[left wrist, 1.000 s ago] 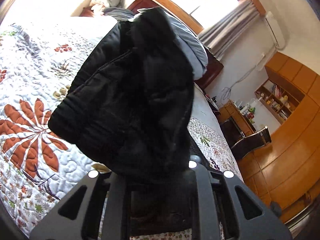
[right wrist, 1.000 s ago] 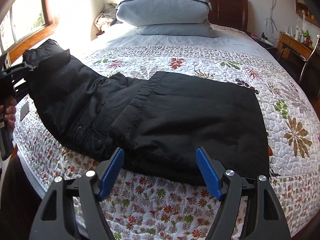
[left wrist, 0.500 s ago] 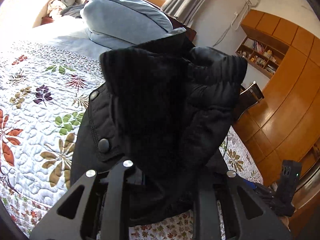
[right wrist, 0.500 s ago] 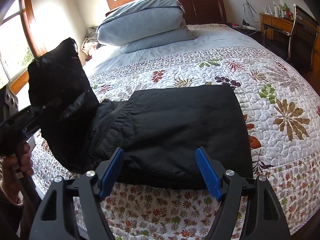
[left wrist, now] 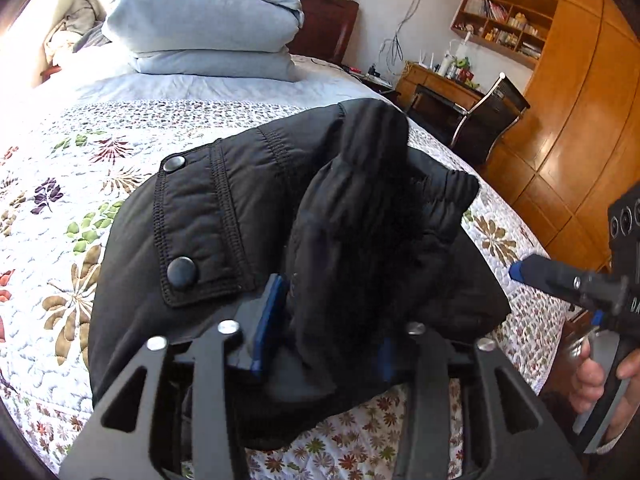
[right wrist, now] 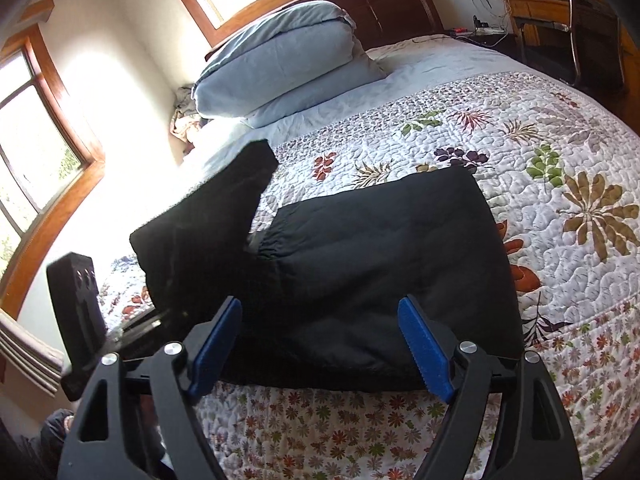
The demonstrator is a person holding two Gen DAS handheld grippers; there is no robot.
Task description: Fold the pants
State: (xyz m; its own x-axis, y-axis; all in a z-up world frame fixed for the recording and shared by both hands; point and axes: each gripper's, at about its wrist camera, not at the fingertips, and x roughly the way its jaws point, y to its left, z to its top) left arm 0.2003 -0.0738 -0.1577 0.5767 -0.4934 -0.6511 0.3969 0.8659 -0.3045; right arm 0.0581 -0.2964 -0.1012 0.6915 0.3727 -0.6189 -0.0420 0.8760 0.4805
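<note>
Sunlit quilted bed [right wrist: 560,152] is carrying the black pants [right wrist: 380,264], already partly folded. My left tongs [left wrist: 328,332] are clamping the bunched waistband end, lifting it over; my right tongs [right wrist: 320,344] are hanging released nearby. Next, I judge, laying it squarely on top.

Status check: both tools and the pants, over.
Left tool shut on pants, waistband end lifted over folded part. Right tool open, empty, at near edge. Nothing in the way on the quilt.
</note>
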